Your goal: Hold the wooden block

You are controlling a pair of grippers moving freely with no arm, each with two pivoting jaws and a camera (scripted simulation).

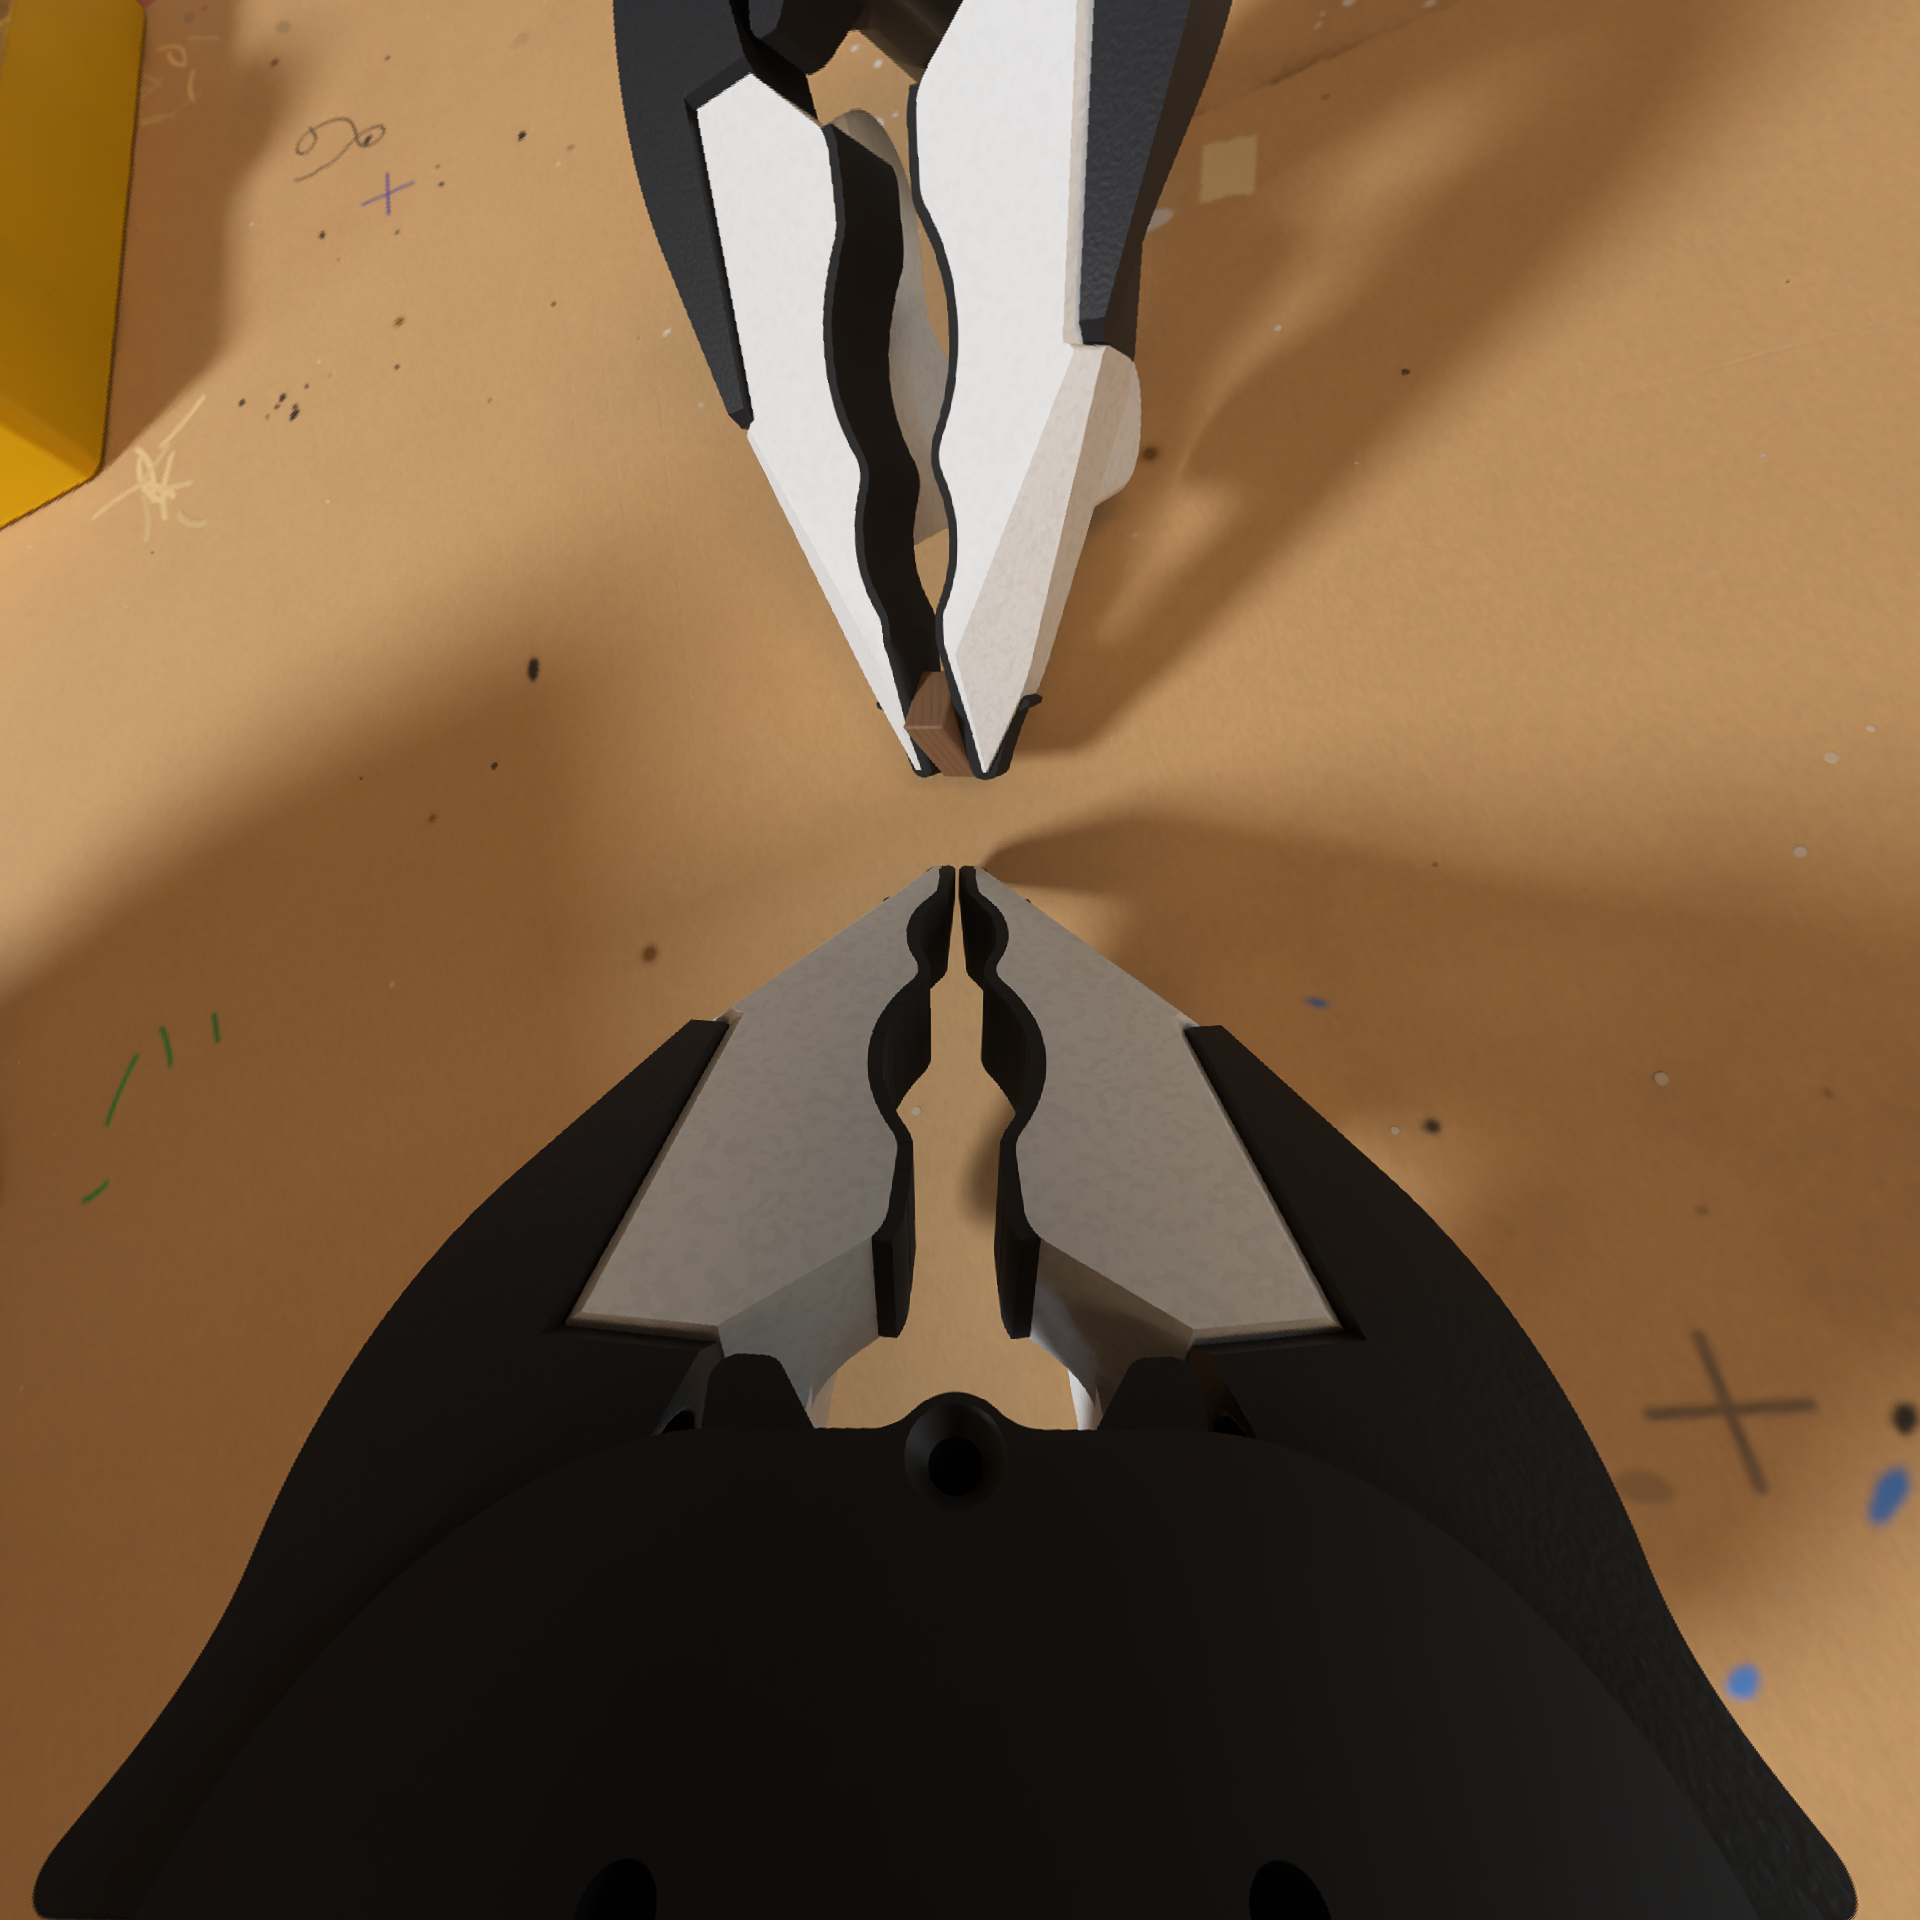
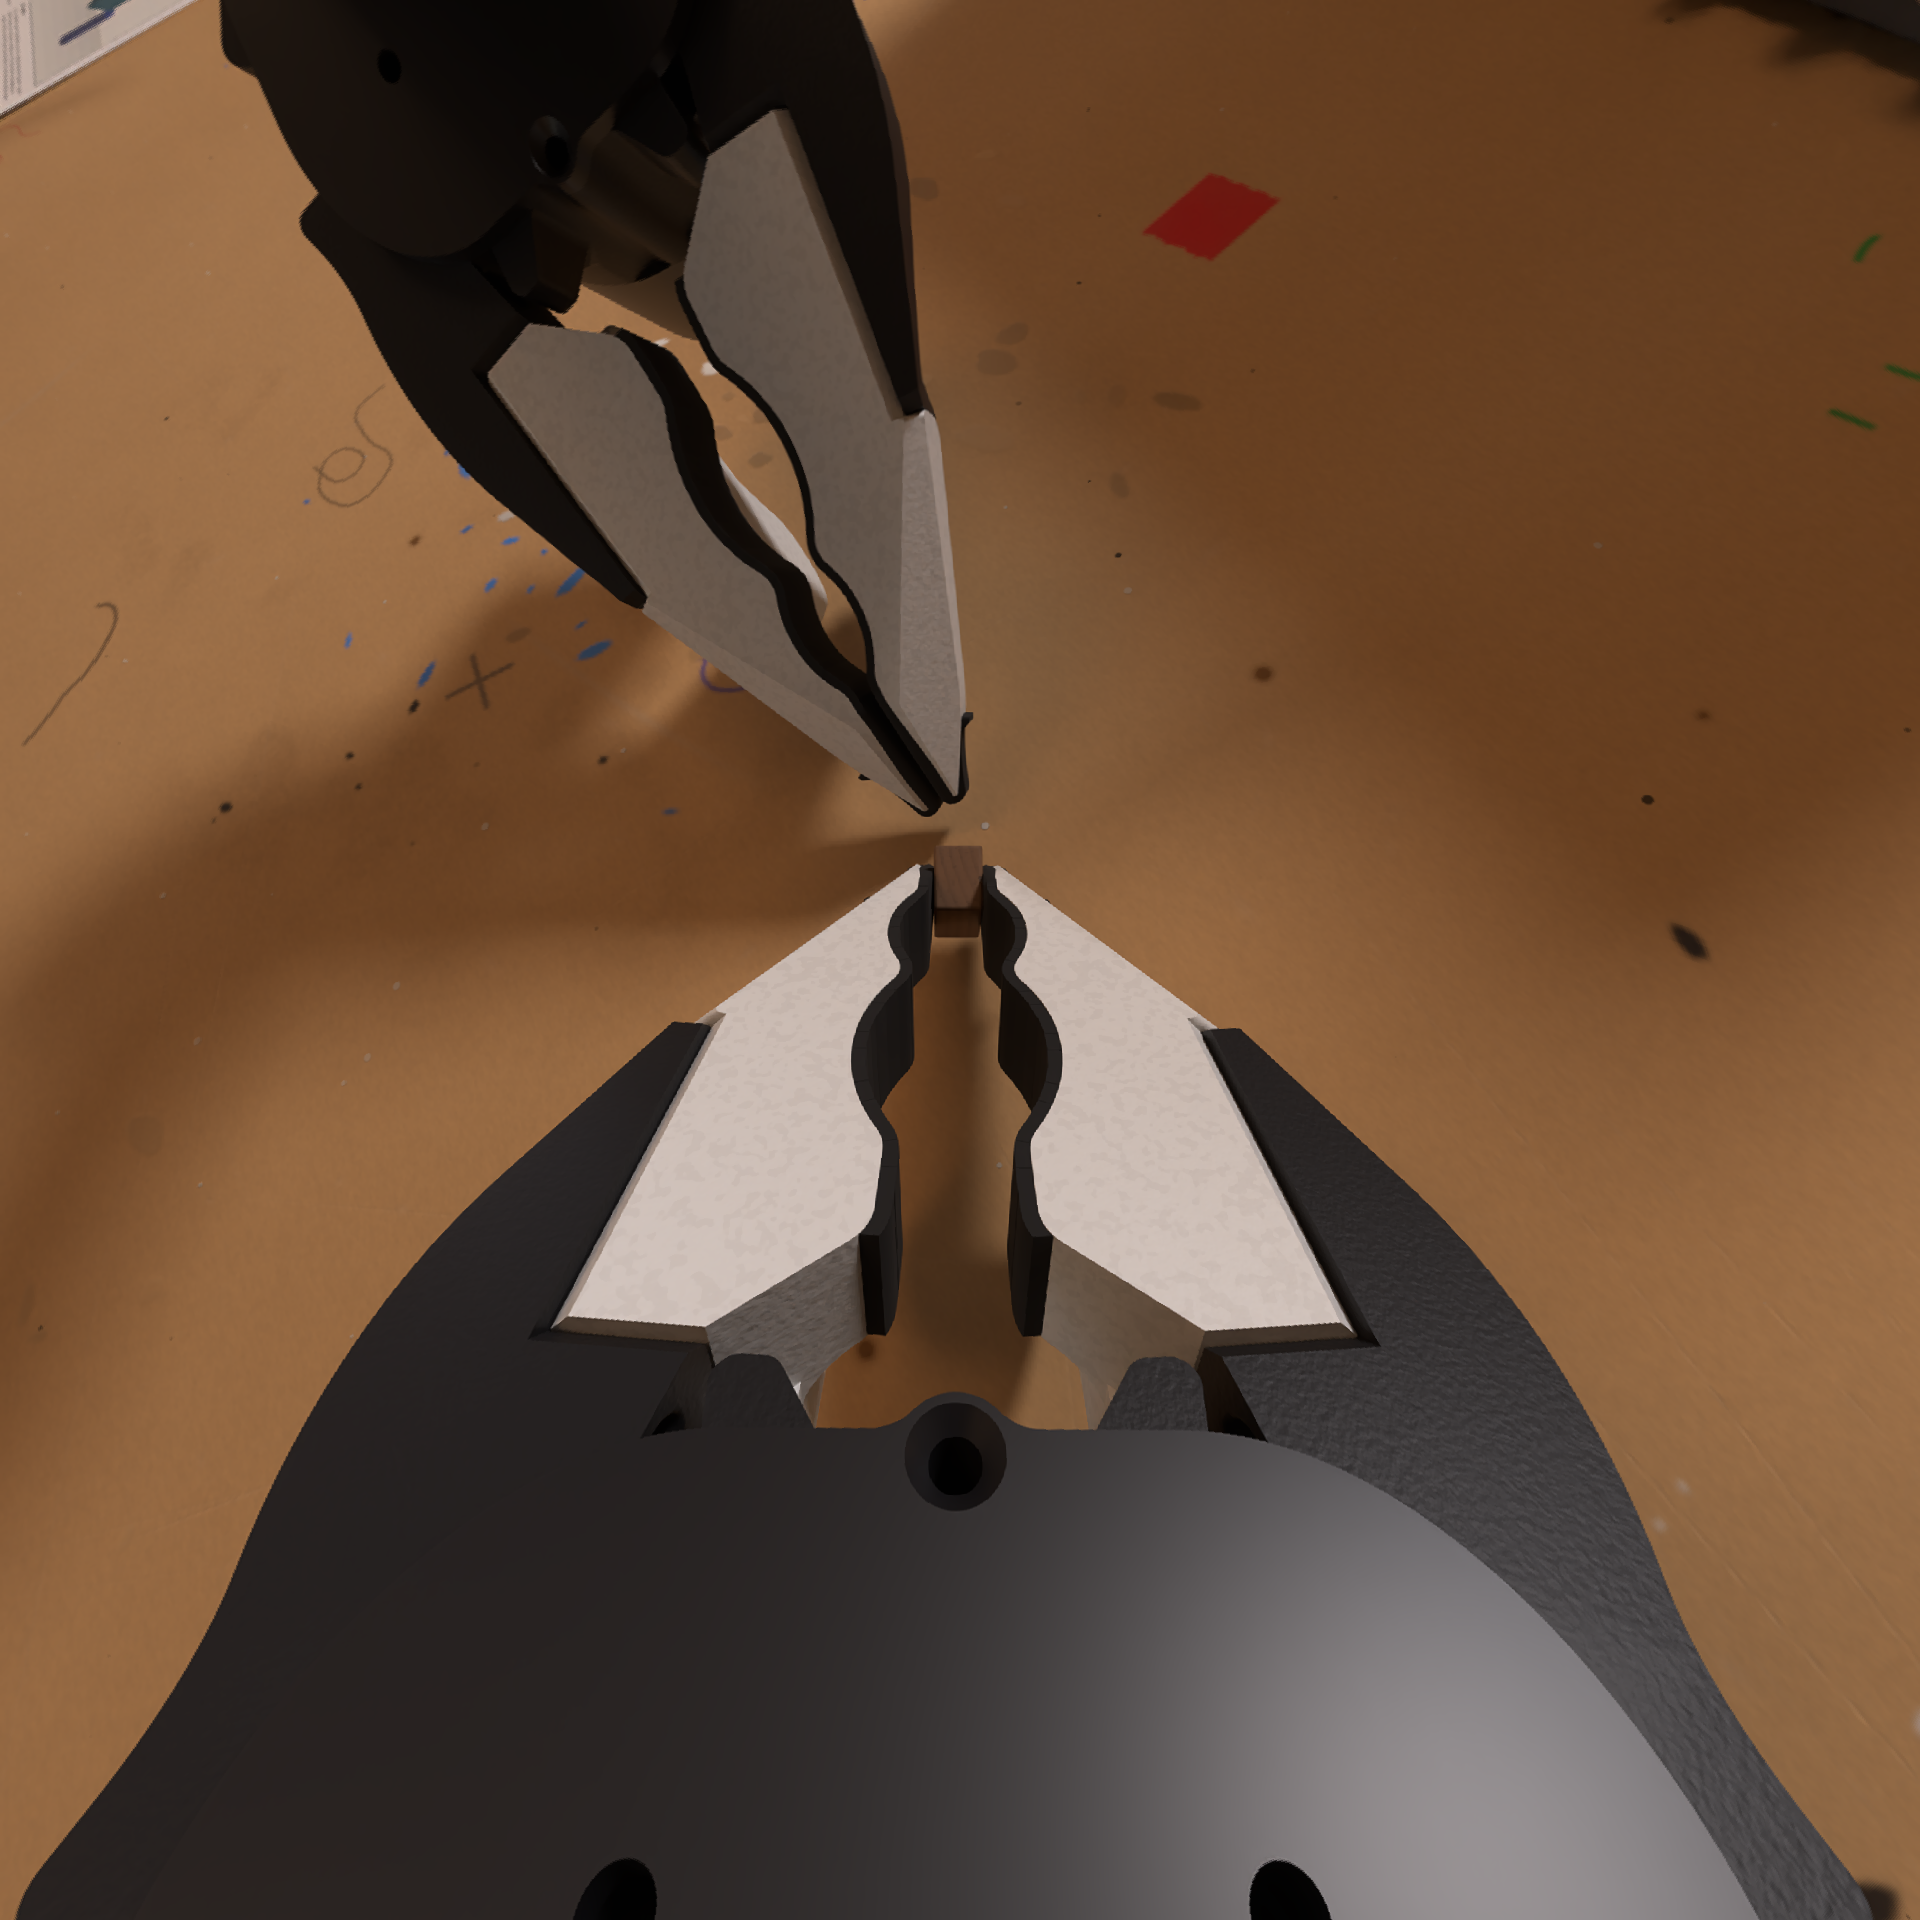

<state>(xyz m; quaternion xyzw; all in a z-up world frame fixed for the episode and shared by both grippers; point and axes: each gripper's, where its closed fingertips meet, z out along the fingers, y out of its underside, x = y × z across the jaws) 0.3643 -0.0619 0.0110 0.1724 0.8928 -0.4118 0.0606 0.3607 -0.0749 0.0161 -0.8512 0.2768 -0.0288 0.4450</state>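
Block (image 2: pixel 957 891) is pinched at the right gripper (image 2: pixel 957 883) tips, just above the table (image 2: pixel 1455 727). Left gripper (image 1: pixel 956 878) sits clenched and empty at 12 o'clock. Holding step; next, I'd just keep the squeeze steady.

I am seeing my left gripper (image 1: pixel 956 873) and my right gripper (image 2: pixel 957 878) facing each other tip to tip above the table (image 1: pixel 416 727), near but apart. The wooden block (image 2: pixel 957 891) is sitting between the right gripper's fingertips, directly ahead of the left gripper's tips, which are lying close together with nothing between them. In the left wrist view a box (image 1: pixel 52 260) is lying far off to the left. In the right wrist view a square patch (image 2: pixel 1210 215) is lying on the table ahead and to the right, and a sheet of paper (image 2: pixel 62 42) is lying at the far left corner.
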